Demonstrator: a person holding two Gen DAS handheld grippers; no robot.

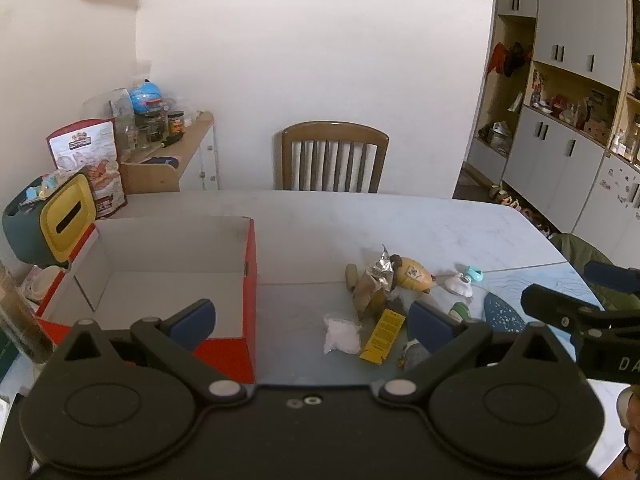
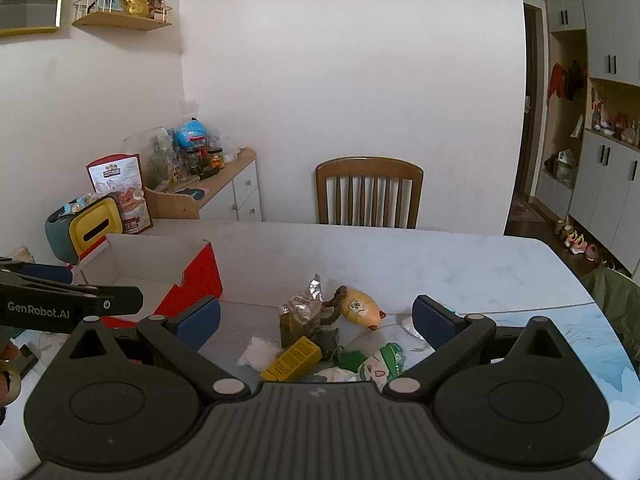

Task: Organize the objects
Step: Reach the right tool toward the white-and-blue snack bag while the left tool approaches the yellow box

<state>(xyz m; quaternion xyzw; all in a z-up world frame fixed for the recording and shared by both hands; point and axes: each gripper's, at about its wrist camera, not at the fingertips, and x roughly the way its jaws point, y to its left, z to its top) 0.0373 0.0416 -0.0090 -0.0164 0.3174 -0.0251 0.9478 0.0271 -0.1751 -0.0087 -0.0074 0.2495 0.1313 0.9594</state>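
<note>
the pile of small objects is lying on the white marble table (image 1: pixel 320 216), toward 3 o'clock from the red box (image 1: pixel 250 280). in the pile, the yellow flat packet (image 1: pixel 382 334) is lying at the near edge, with the white pouch (image 1: pixel 342 334) just beside it at 9 o'clock. the crumpled foil bag (image 1: pixel 374 284) is standing behind them, and the yellow banana-shaped toy (image 1: pixel 412 274) is leaning against it at 3 o'clock. a white and teal round thing (image 1: pixel 464 280) is resting further toward 3 o'clock, apart from the toy. in the right wrist view a green and white packet (image 2: pixel 384 362) is lying at the near side of the pile, partly hidden by the tool body. the red box is sitting open, with its white inside showing nothing in it. the left gripper (image 1: pixel 312 320) is hovering above the table between the box and the pile, its jaws spread wide and holding nothing. the right gripper (image 2: pixel 316 322) is hanging over the pile, also spread wide with nothing between the blue pads (image 2: pixel 198 320). at 12 o'clock a wooden chair (image 1: pixel 334 156) is standing at the far edge of the table. at 9 o'clock from the box, a yellow and teal bin (image 1: pixel 52 220) is standing close to its open lid flap.
</note>
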